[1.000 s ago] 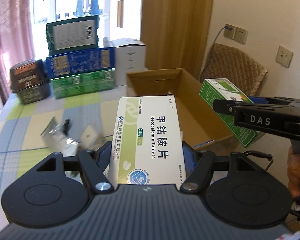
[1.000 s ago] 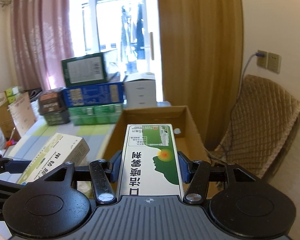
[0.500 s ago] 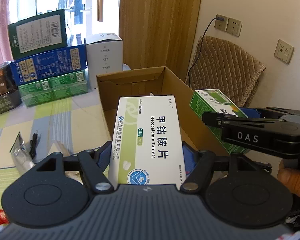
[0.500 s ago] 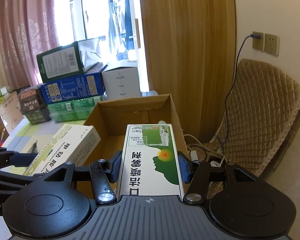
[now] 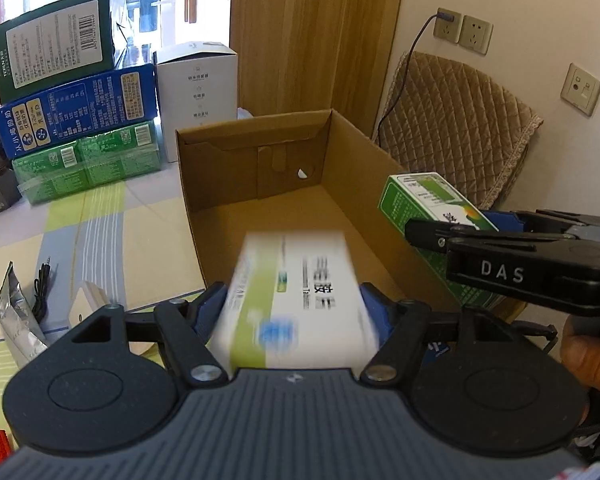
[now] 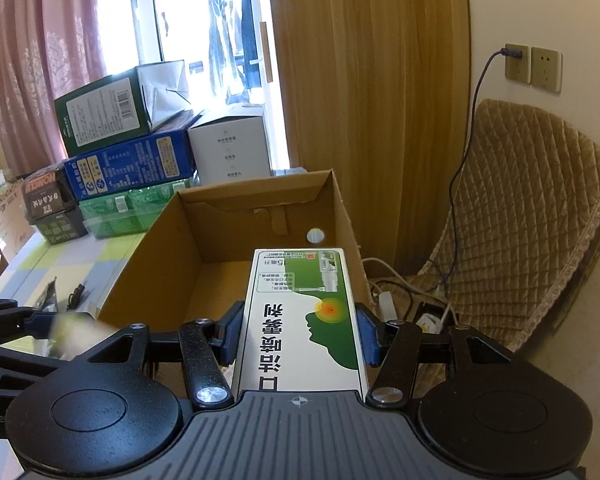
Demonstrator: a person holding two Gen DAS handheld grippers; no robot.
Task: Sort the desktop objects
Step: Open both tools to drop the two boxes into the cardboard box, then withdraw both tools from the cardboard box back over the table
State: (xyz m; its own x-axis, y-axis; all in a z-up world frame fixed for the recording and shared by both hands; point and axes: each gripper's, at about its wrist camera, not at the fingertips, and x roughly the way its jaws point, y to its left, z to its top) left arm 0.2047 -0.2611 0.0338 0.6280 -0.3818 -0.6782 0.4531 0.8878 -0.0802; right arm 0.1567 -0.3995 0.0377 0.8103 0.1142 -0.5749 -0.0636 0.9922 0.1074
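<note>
An open cardboard box (image 5: 380, 172) stands on the table ahead of both grippers. My left gripper (image 5: 296, 312) has its jaws spread a little wider than the white-and-green tablet box (image 5: 300, 300), which is motion-blurred and tilting forward over the cardboard box's near edge. My right gripper (image 6: 298, 334) is shut on a green-and-white spray box (image 6: 304, 320) and holds it above the cardboard box (image 6: 160, 256) near its right wall. In the left wrist view the right gripper (image 5: 452, 236) and its green box (image 5: 424, 200) are at the right.
Stacked green, blue and dark cartons (image 5: 76, 112) and a white carton (image 5: 198, 92) stand at the table's back. A foil packet (image 5: 14, 316), a black cable (image 5: 44, 284) and a small white item (image 5: 86, 308) lie left. A quilted chair (image 6: 520, 224) is right.
Both grippers moved closer over the cardboard box. The left jaws have opened and the tablet box, sharp and held before, is now blurred and slipping forward. The right gripper still holds its box.
</note>
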